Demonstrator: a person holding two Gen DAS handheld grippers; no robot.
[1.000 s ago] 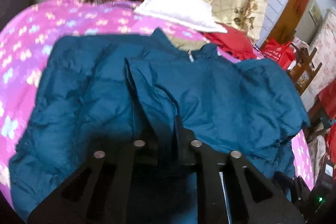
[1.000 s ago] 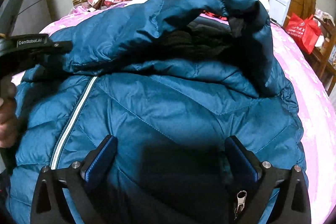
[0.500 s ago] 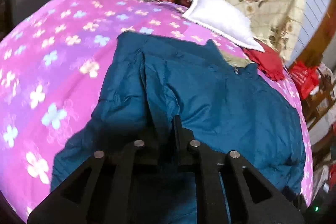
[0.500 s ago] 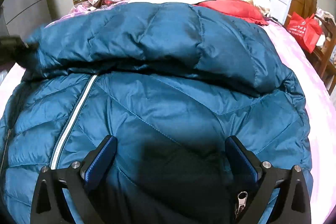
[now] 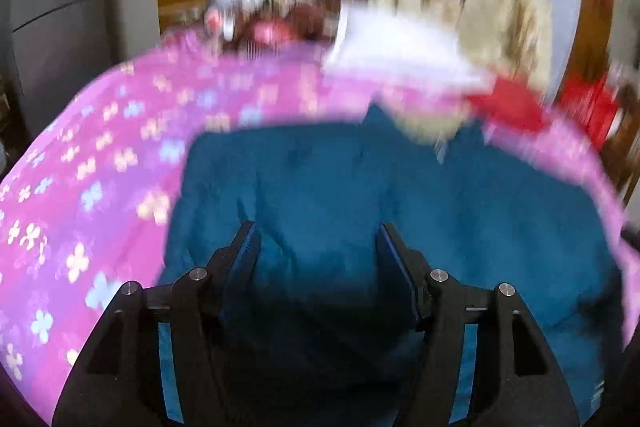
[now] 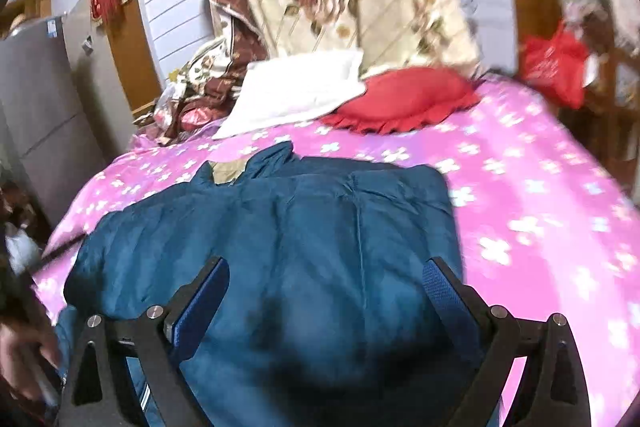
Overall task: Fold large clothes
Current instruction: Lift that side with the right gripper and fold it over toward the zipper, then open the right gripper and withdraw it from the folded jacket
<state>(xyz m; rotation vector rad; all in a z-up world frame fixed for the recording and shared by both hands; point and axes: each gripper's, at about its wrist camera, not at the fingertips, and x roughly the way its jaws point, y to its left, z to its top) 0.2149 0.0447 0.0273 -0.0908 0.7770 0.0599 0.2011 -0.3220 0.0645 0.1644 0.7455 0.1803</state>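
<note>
The teal down jacket (image 6: 320,247) lies flat on the pink flowered bed (image 6: 540,207), collar toward the white pillow (image 6: 296,91), which sits just beyond it. Above the jacket's near-left part, the left tool (image 5: 318,247) hangs released and holds nothing; above its near-right part, the right tool (image 6: 326,283) is likewise spread and empty. Judging by the compact shape, the sides look folded in; a final fold across the length probably remains.
</note>
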